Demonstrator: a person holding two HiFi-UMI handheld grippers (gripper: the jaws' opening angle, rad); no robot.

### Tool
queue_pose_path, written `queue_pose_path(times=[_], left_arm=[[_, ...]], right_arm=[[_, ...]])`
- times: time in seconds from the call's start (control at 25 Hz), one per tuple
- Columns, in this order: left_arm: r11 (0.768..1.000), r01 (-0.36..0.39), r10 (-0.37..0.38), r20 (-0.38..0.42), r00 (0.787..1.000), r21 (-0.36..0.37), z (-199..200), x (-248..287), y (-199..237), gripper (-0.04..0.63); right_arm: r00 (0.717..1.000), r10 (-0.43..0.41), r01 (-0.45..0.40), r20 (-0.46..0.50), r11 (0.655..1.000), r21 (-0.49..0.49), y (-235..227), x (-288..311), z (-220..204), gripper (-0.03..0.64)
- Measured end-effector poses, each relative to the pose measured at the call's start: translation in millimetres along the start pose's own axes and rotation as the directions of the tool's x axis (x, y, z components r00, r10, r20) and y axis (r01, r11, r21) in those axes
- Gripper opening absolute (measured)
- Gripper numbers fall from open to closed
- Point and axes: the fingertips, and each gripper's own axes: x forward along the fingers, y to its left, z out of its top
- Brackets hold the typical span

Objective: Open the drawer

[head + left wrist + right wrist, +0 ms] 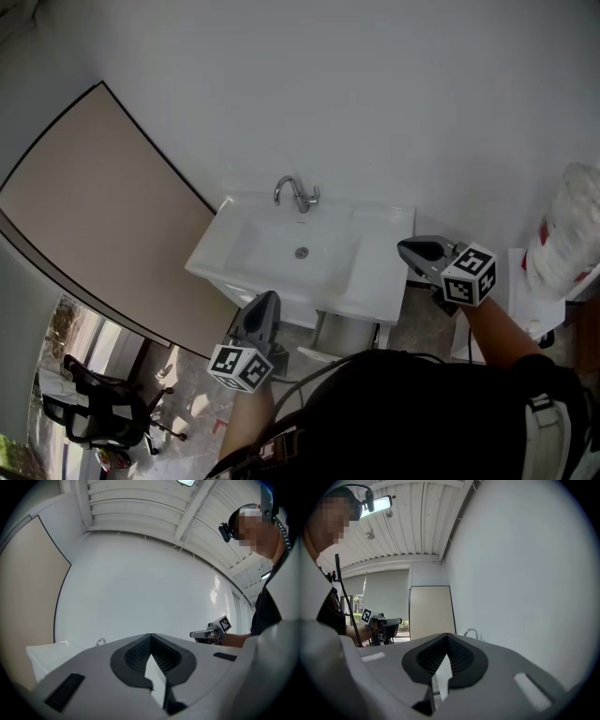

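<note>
A white washbasin cabinet (375, 281) with a chrome tap (295, 194) stands against the white wall. Its front and any drawer lie mostly hidden below the basin edge; a pale part (319, 354) shows under it. My left gripper (266, 302) hovers at the basin's near left corner, jaws shut on nothing. My right gripper (405, 249) hangs over the basin's right counter, also shut and empty. In the left gripper view the shut left gripper (150, 635) faces the wall, with the right gripper (209, 633) beyond. In the right gripper view the shut right gripper (447, 635) has the left gripper (385, 622) far off.
A large beige panel (84, 216) leans on the wall left of the basin. An office chair (103, 412) stands at lower left. A white wrapped bundle (567, 230) and a white box (530, 305) sit at the right. The person's dark torso fills the bottom.
</note>
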Motion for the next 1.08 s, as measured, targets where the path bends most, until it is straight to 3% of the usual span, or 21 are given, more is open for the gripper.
queue_pose_path(times=[1.08], left_arm=[[1.000,0.006,-0.006,-0.027,1.000,-0.007,-11,-1,-2,0.002]], right_arm=[[1.000,-0.003,0.002,-0.020,0.999,-0.041,-1,5,-6,-0.005]])
